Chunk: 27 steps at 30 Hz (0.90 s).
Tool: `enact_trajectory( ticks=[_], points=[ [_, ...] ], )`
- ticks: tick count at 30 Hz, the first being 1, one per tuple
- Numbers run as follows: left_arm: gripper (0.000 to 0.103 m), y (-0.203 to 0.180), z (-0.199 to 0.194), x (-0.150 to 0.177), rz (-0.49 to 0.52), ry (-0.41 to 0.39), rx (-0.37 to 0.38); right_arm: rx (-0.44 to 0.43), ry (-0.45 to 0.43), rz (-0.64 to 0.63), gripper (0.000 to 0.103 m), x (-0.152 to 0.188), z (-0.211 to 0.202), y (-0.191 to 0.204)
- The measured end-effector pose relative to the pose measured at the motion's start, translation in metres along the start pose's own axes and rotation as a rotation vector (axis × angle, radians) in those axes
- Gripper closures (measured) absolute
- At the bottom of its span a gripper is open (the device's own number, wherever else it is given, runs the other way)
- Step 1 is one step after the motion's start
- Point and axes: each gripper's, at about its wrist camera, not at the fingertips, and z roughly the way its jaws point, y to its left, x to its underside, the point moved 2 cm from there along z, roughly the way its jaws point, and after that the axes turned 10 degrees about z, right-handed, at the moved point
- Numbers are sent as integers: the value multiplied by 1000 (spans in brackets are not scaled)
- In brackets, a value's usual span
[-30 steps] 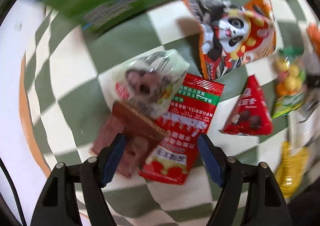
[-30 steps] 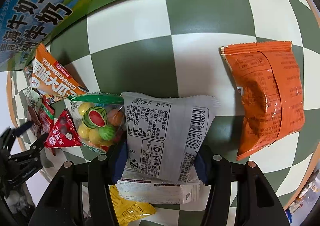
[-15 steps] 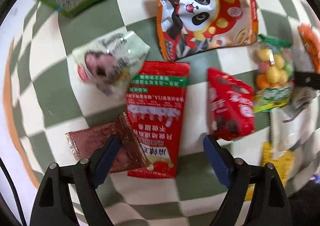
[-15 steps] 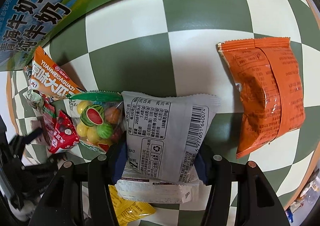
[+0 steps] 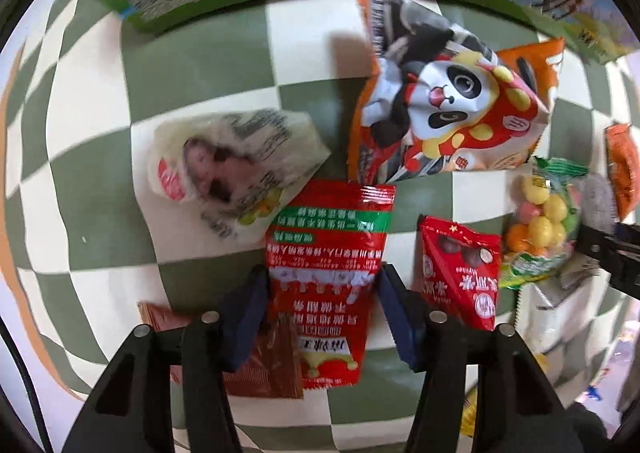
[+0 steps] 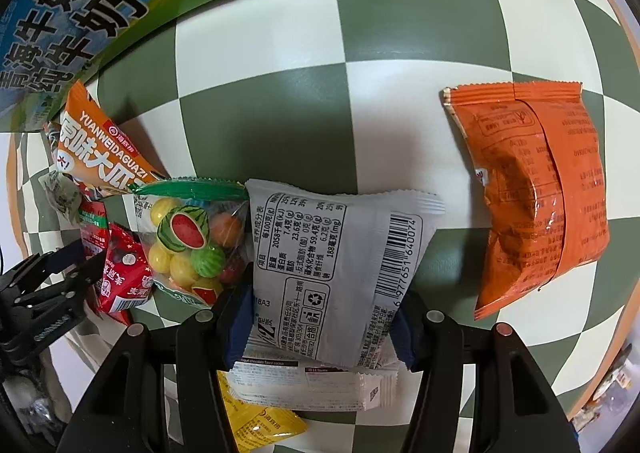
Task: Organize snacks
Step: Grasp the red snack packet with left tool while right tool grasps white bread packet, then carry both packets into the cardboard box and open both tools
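Note:
In the left wrist view my left gripper (image 5: 320, 309) straddles the red sachet with the green band (image 5: 328, 273), its blue pads touching both sides. A brown wrapper (image 5: 264, 369) lies partly under the sachet. In the right wrist view my right gripper (image 6: 322, 321) is closed on the grey-white snack pack (image 6: 336, 265), which rests on the checked cloth (image 6: 260, 93). A white bar wrapper (image 6: 308, 385) and a yellow packet (image 6: 260, 421) lie beneath it. My left gripper also shows at the left of the right wrist view (image 6: 74, 265).
Around lie a panda bag (image 5: 448, 105), a clear white pack (image 5: 228, 173), a red triangular chocolate pack (image 5: 460, 273), a fruit-candy bag (image 6: 188, 241), an orange bag (image 6: 536, 189) and an orange seed bag (image 6: 96, 149). A milk carton box (image 6: 80, 13) stands at the back.
My left gripper has moved forward over the red sachet and narrowed onto its sides. My right gripper holds still on the grey-white pack.

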Motion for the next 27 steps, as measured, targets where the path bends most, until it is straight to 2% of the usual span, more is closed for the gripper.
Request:
enact_trajectory(
  ticks=[4,6,7,9,11,13,15,19,22,23,27],
  points=[
    [47,-11,6,-15,-3,5,-16,3,-3,-7,43,2,1,1],
    [54,-7,1,-21,-30,-6,-2,-1,-13,-15,45,4,-2,-1],
    [55,1,6,-7,-48,-9,7,-4,-18,-17,46,7,-3,-2],
    [55,4,4,5,-111,23,41,-9,-18,-17,47,13,-5,-6],
    [55,4,6,14,-175,38,120,-22,-5,-9,48,19,-6,-12],
    [51,1,15,18,-195,56,147,-39,8,3,48,24,-5,-17],
    [45,-4,24,17,-157,59,129,-58,26,11,47,25,-4,-22],
    [43,-14,30,10,-82,50,58,-117,46,95,43,19,-3,-33],
    [52,-16,24,15,-95,23,46,-94,18,85,46,20,-5,-32],
    [56,-29,24,24,-102,14,49,-72,1,67,48,23,-8,-30],
    [58,-23,2,43,-133,-16,73,-44,-37,39,54,30,-12,-28]
  ],
)
